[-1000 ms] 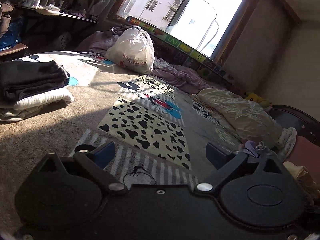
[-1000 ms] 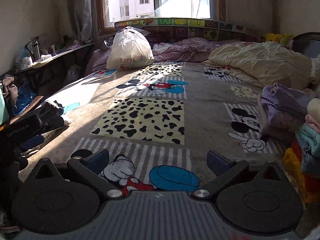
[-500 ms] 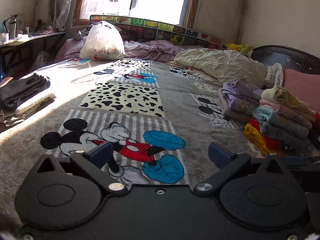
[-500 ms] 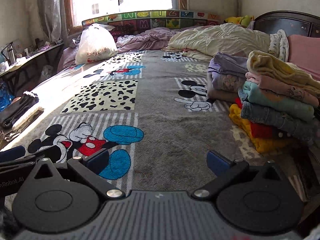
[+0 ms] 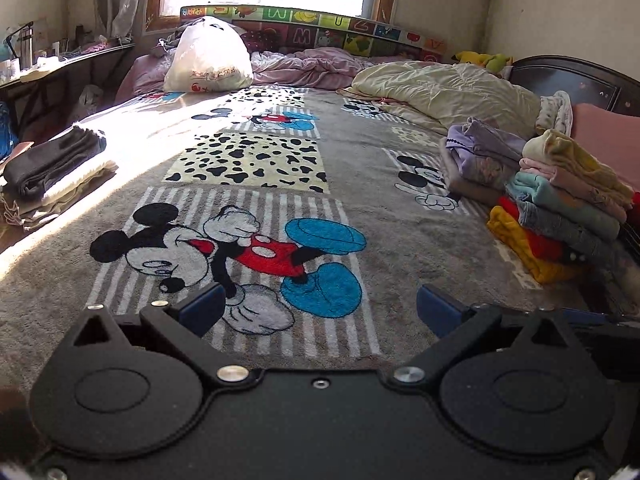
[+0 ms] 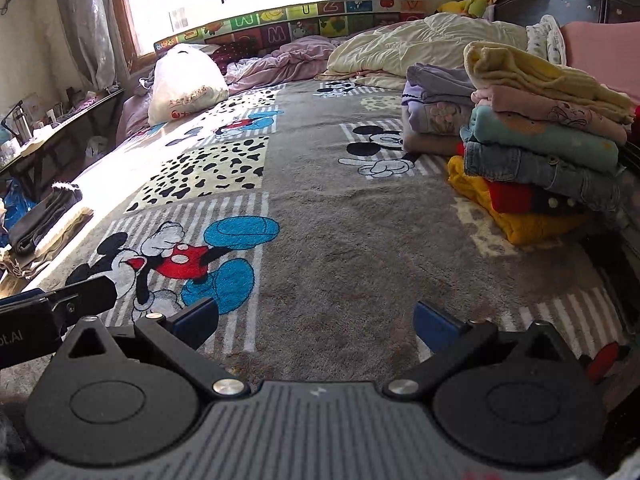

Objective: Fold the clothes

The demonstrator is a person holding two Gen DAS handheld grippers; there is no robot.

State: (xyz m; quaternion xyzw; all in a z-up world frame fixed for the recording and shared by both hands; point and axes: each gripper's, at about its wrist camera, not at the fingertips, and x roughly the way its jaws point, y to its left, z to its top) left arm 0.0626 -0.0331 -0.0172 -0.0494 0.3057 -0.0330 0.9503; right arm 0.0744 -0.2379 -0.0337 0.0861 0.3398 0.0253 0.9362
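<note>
A stack of clothes [image 6: 548, 148] sits on the blanket [image 6: 340, 220] ahead and to the right of both tools, its layers running lengthwise away from the cameras. The right gripper [image 6: 316, 322] is probably the nearer; the left gripper [image 5: 320, 306] hangs beside it. Both stand wide open, holding nothing. A second pile, dark and pale fabrics [image 5: 52, 168], rests at the bed's left edge. A white plastic bag [image 5: 208, 60], knotted, contents unseen, sits near the window.
</note>
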